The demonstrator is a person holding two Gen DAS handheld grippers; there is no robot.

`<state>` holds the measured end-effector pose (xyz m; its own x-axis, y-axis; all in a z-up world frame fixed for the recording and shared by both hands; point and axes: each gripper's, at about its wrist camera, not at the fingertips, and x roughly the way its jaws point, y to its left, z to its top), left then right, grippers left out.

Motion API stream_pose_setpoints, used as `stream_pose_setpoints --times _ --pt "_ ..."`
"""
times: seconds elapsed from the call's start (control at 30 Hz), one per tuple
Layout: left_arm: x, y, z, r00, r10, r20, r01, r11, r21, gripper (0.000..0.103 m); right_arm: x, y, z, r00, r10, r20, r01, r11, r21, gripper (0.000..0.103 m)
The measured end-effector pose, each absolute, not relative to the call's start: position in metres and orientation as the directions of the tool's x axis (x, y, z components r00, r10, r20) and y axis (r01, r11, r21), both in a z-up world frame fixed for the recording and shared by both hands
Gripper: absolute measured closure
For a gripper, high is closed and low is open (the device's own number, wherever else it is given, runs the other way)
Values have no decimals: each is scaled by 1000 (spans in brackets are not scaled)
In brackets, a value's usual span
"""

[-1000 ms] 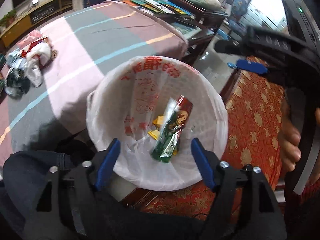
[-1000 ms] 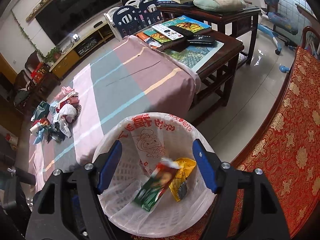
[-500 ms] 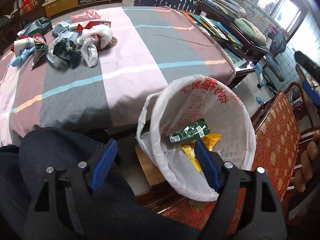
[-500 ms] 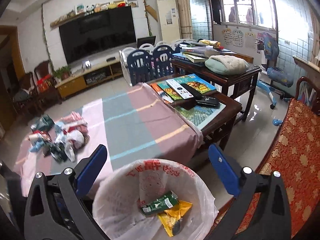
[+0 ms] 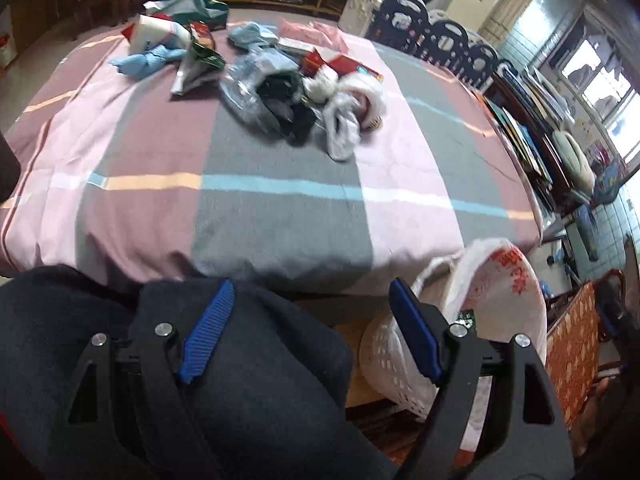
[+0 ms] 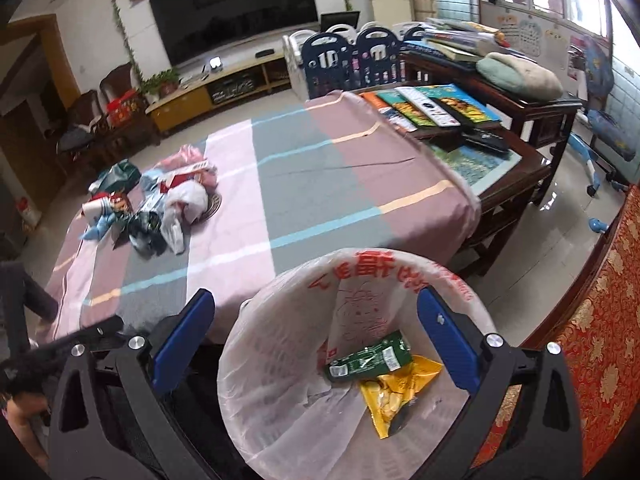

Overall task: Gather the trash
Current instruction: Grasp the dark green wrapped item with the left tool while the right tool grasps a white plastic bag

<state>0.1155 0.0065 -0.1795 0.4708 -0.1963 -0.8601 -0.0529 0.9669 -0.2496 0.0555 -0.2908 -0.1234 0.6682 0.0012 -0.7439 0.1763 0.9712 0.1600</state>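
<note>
Left hand-held gripper (image 5: 308, 330) swung from white plastic-lined bin (image 6: 352, 360) toward crumpled wrapper pile (image 5: 280, 92) on striped-cloth bench (image 5: 280, 208), jaws apart, empty. Right hand-held gripper (image 6: 316, 340) hung over bin, released. Recommended: approach pile edge, isolate single wrapper.

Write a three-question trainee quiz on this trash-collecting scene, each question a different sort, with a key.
1. True or false: the right gripper holds a wrapper.
2. Which wrapper lies on top in the bin? A) green wrapper B) yellow wrapper C) blue
3. Fill in: the trash pile waiting for pickup lies on the striped ____.

Key: 1 false, its jaws are open and empty; 2 A; 3 cloth.
</note>
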Motion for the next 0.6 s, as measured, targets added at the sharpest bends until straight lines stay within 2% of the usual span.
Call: stream_pose_setpoints --times 0.07,0.17,0.3,0.6 --pt "122 19 -174 498 -151 -854 -75 973 -216 22 65 -277 -126 666 17 -746 145 978 151 5" --pt "136 32 -161 559 -146 -816 -80 970 -228 22 85 -257 -130 653 46 -756 107 983 152 11" --pt "178 44 -148 605 -103 -789 -109 972 -210 22 103 -241 -132 639 104 -762 82 976 202 14" --pt "285 23 -177 592 -18 -805 -60 996 -66 22 128 -223 -152 590 71 -804 87 985 151 14"
